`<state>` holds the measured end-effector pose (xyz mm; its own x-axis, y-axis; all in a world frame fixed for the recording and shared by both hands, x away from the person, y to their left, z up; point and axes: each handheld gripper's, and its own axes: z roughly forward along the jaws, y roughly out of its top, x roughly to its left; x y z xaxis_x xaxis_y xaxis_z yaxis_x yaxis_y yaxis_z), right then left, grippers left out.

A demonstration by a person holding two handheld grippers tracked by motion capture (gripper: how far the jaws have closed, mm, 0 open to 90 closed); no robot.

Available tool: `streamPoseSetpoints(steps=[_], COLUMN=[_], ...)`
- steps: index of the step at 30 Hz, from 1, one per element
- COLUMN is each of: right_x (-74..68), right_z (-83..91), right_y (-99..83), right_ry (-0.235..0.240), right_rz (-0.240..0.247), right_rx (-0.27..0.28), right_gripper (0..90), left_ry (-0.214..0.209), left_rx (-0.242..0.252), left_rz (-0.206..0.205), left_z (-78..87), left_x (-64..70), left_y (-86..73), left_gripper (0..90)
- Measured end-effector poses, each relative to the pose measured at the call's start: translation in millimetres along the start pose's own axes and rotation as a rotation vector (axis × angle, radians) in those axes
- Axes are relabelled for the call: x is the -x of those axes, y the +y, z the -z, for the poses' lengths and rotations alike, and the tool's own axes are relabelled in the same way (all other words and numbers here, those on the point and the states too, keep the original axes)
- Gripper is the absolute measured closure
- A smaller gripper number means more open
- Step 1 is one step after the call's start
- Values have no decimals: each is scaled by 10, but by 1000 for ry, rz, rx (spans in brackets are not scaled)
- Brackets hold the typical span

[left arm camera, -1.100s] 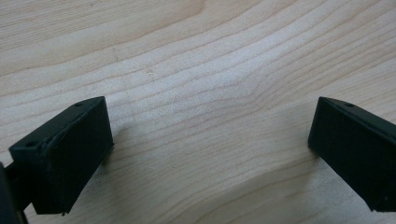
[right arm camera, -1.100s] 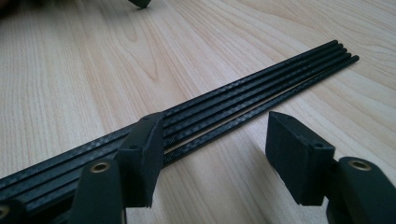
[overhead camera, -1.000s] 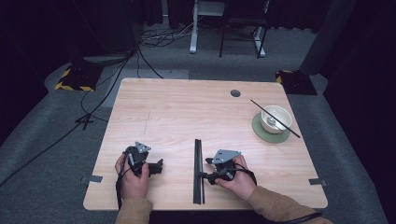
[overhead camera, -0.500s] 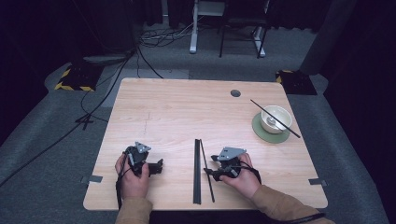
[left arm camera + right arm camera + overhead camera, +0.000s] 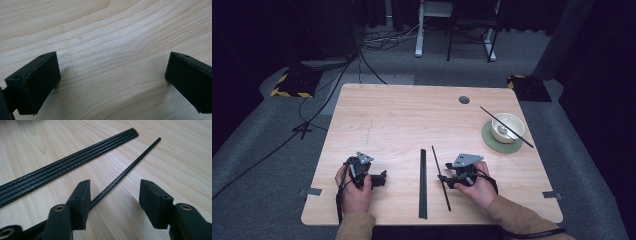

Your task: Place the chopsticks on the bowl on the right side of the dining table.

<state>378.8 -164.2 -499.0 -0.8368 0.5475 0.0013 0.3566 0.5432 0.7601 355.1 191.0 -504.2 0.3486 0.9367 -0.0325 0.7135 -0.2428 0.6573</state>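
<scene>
- The surface (image 5: 412, 115) is a pale wooden tabletop with rounded corners and a small round dark hole (image 5: 464, 100) near its far edge.
- The right gripper (image 5: 443, 178) rests near the front edge with its fingers (image 5: 80, 200) spread; a thin black rod (image 5: 440, 176) lies on the wood between them, touching the inner face of one finger and not pinched.
- Just beside the rod lies a flat black ribbed strip (image 5: 422, 182), running from the front edge toward the middle.
- The left gripper (image 5: 383, 178) sits well apart to the left, its fingers (image 5: 35, 82) spread wide over bare wood.
- At the far right a white bowl (image 5: 507, 127) stands on a green mat (image 5: 492, 142), with another black rod (image 5: 524, 140) laid across it.
- Around the surface is grey carpet (image 5: 262, 165), with cables (image 5: 362, 55), a yellow-and-black striped block (image 5: 289, 85) and dark curtains (image 5: 602, 75).
</scene>
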Motion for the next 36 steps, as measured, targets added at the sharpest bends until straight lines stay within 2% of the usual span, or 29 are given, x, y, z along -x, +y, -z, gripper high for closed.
streamPoseSetpoints(steps=[1,3,5,12,16,20,23,36], right_x=[-16,-31,-34,114,182,241,270,354], right_z=[18,40,55,120,157,189,205,264], right_y=[-7,-28,-37,-51,-71,-92,-105,-141], right_ry=[5,22,17,-14,-32,-40,-41,-52], right_rz=[-10,9,8,-5,-33,-38,-59,-69], right_rx=[-9,-27,-36,-59,-65,-71,-70,-84], right_gripper=[473,534,582,725,776,824,847,863], left_ry=[0,-1,-1,0,0,1,0,-2], left_rx=[0,0,0,0,0,1,0,2], left_rz=[1,0,0,0,0,0,1,0], left_z=[0,0,0,0,0,0,0,-1], left_x=[0,0,0,0,0,0,1,0], left_y=[0,0,0,0,0,0,0,-1], left_gripper=[1,1,1,1,1,1,1,1])
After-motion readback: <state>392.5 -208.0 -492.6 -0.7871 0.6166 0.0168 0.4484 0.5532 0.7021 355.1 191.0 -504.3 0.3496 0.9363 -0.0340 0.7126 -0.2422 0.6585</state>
